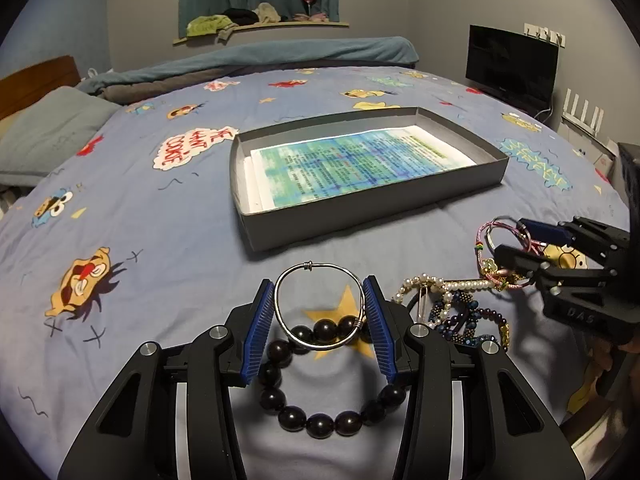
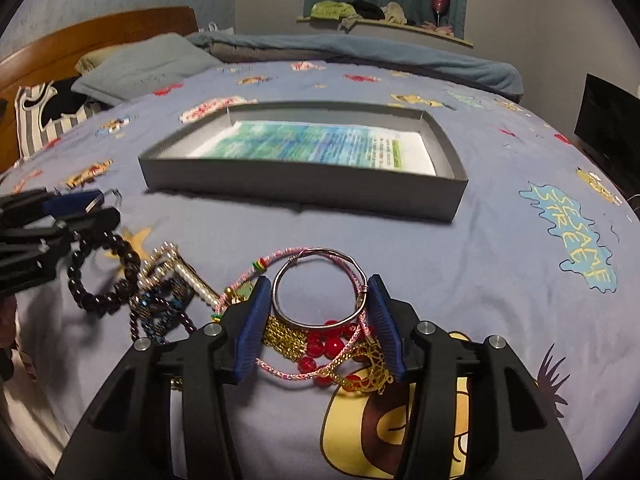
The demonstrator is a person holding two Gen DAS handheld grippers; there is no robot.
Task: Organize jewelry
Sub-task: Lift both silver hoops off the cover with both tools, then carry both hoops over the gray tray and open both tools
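Observation:
My left gripper (image 1: 319, 294) is shut on a silver bangle (image 1: 318, 270), held between its blue pads above a dark bead bracelet (image 1: 320, 420) on the bed. My right gripper (image 2: 319, 296) is shut on a second silver bangle (image 2: 320, 258) together with a pink cord bracelet (image 2: 280, 260). Under it lie red beads (image 2: 326, 348) and gold chains (image 2: 286, 334). A grey shallow box (image 1: 256, 226) lined with printed paper sits ahead of both grippers. A heap of pearl and blue bead jewelry (image 1: 452, 304) lies between the grippers.
The bed has a blue cartoon-print sheet (image 1: 140, 220). A grey pillow (image 1: 44, 132) and wooden headboard (image 2: 80, 36) are at the left. A rolled blanket (image 1: 280, 54) lies along the far edge. A black monitor (image 1: 512, 66) stands at the right.

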